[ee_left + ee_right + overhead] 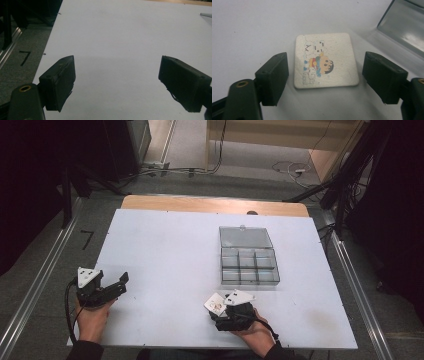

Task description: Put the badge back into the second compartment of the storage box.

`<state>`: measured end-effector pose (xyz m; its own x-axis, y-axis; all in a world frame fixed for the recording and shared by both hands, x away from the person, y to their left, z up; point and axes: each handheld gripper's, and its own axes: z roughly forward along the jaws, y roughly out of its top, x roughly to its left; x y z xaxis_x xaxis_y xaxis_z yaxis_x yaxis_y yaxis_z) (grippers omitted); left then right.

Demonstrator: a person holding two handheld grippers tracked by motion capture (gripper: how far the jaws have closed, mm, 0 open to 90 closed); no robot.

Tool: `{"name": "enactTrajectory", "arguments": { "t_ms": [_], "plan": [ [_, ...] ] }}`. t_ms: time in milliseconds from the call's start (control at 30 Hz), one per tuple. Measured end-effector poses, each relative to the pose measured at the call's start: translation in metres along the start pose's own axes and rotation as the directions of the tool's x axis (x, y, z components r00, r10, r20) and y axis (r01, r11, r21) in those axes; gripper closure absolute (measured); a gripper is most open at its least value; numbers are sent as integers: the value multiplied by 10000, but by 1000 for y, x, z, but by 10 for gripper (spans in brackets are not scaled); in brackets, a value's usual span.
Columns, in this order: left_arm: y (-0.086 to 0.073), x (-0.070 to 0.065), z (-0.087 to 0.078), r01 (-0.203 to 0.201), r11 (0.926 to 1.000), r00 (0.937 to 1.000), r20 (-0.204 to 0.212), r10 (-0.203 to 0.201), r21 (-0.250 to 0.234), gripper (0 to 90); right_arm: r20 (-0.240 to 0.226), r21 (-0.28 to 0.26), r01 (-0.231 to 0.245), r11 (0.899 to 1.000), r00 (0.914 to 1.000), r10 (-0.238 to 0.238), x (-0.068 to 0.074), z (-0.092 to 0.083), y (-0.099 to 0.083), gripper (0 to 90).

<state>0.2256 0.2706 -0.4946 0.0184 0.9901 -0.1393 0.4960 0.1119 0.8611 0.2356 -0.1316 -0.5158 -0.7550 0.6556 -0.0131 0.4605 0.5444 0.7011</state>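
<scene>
The black two-jaw left gripper [121, 281] sits in the person's left hand [92, 312] at the near left, its jaws spread wide and pointing up and to the right. The black right gripper [216, 304] sits in the right hand [255, 330] at the near edge, its jaws half open with a gap on each side, gripping nothing.

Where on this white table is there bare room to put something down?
The table is bare across its left half, between the left gripper and the clear compartment box. It is crowded at the near right, where the right gripper straddles a cartoon card below the box.
</scene>
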Motion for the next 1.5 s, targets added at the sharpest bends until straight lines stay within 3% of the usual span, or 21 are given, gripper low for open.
{"name": "enactTrajectory", "arguments": {
  "t_ms": [233, 567, 800, 1500],
  "plan": [
    [0, 0, 0, 12, 10000, 10000, -11, -12, -13, 147, 109, -121, 185, 9998, 9998, -183, 4, -1, -1, 312],
    [0, 0, 0, 9, 10000, 10000, 8, -9, -27, 147, -23, -42, 151, 9999, 9999, -151, 2, -2, 0, 315],
    [0, 1, -1, 22, 10000, 10000, 22, -21, -59, 147, -105, -402, 30, 9992, 9999, -34, -1, -13, 6, 315],
    [0, 1, -1, 18, 10000, 10000, -2, -18, -42, 147, 237, -1163, -658, 9910, 9973, 690, -28, -41, 20, 316]
  ]
}}
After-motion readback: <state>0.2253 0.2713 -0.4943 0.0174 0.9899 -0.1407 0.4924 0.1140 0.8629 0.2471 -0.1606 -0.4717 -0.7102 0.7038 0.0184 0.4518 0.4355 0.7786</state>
